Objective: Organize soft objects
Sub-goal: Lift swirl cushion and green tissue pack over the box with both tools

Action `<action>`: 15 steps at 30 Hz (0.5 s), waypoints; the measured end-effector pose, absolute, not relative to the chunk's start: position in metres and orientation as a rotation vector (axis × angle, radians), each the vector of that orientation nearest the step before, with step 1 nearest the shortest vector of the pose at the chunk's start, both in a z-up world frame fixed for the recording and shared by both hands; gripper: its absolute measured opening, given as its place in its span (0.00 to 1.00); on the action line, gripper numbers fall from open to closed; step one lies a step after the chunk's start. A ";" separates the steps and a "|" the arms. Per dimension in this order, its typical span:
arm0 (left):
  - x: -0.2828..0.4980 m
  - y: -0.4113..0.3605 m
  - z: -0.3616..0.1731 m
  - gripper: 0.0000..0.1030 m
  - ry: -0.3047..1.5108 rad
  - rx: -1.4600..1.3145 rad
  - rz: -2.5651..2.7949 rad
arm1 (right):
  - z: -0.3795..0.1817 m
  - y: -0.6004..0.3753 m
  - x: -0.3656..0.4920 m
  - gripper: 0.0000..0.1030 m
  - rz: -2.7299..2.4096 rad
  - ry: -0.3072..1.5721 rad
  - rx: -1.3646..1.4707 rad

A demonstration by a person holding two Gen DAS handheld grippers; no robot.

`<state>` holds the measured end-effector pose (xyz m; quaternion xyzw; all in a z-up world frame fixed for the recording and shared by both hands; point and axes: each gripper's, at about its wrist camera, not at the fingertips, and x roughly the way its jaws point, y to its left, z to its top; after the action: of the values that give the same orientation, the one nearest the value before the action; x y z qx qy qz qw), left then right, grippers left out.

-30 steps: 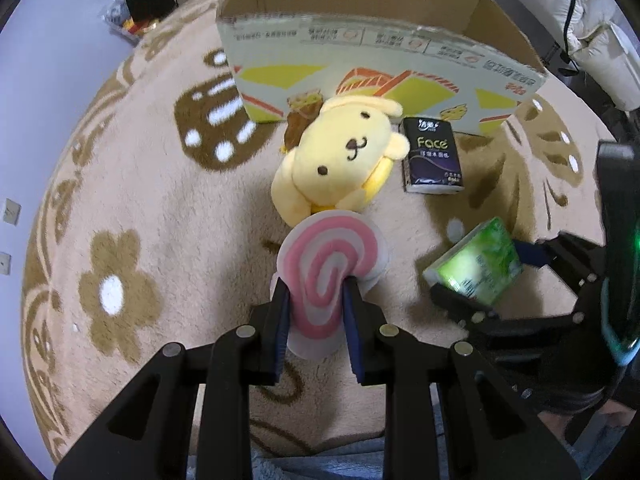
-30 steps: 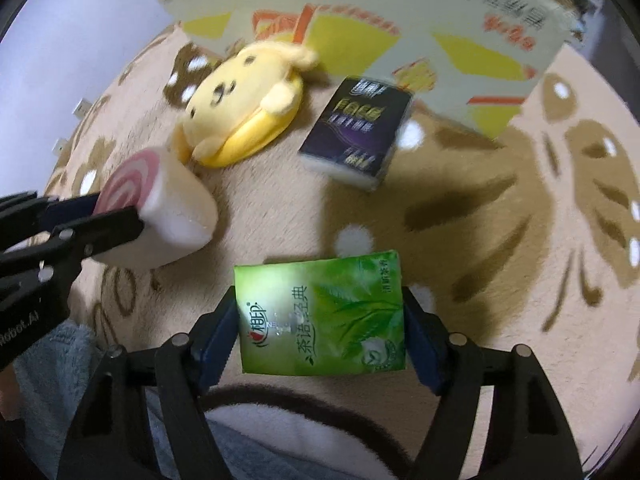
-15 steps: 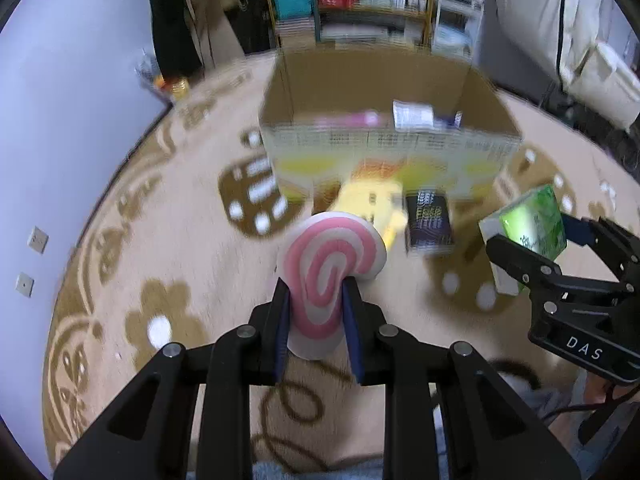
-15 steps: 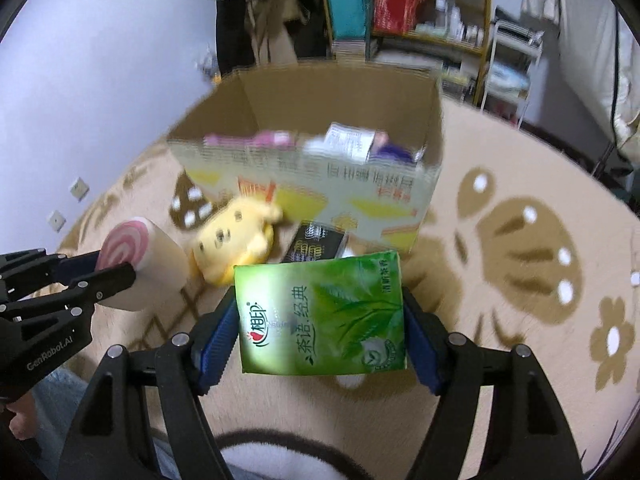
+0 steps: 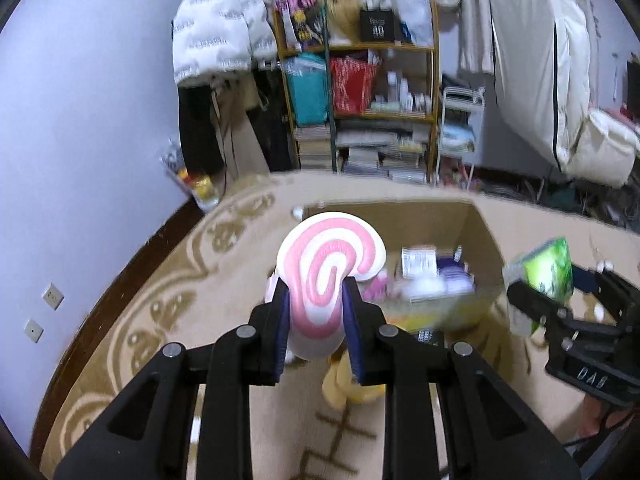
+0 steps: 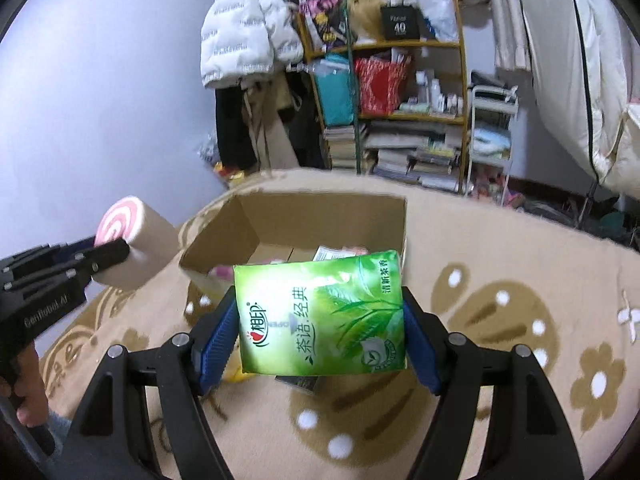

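The left gripper (image 5: pixel 315 312) was clamped hard on the swirl cushion (image 5: pixel 329 266), pinching its lower part thin, while the right gripper (image 6: pixel 318 330) had its jaws pressed against both sides of the green tissue pack (image 6: pixel 320 314). Both loads hung in the air on the near side of the open box (image 6: pixel 320 216), which already held a few packets. Risk here, as I read it: the cushion was gripped low and could squirm out, or either item could clip the box's near wall and drop onto the rug (image 6: pixel 500 264) if lowered too soon. Compared with a second earlier, both items had come up off the rug, the views had tilted up to show the shelf (image 5: pixel 360 92), and the yellow plush (image 5: pixel 352 388) lay mostly hidden beneath.
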<state>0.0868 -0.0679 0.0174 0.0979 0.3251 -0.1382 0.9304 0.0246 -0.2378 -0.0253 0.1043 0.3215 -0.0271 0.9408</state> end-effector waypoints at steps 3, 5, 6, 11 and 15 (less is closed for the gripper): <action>0.091 -0.074 0.022 0.23 0.616 0.196 -0.301 | -0.020 -0.242 0.030 0.76 -0.059 0.628 0.221; 0.095 -0.080 0.022 0.23 0.601 0.220 -0.299 | -0.017 -0.246 0.033 0.76 -0.071 0.615 0.213; 0.097 -0.082 0.021 0.23 0.593 0.229 -0.299 | -0.016 -0.248 0.034 0.76 -0.079 0.607 0.208; 0.109 -0.093 0.015 0.23 0.564 0.245 -0.307 | -0.009 -0.258 0.046 0.77 -0.120 0.579 0.182; 0.120 -0.099 0.008 0.23 0.564 0.262 -0.321 | -0.009 -0.264 0.060 0.77 -0.126 0.569 0.177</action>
<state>0.1198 -0.0990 0.0079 0.1284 0.2762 -0.1571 0.9394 0.0603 -0.2643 -0.0088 0.0871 0.2803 -0.0622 0.9539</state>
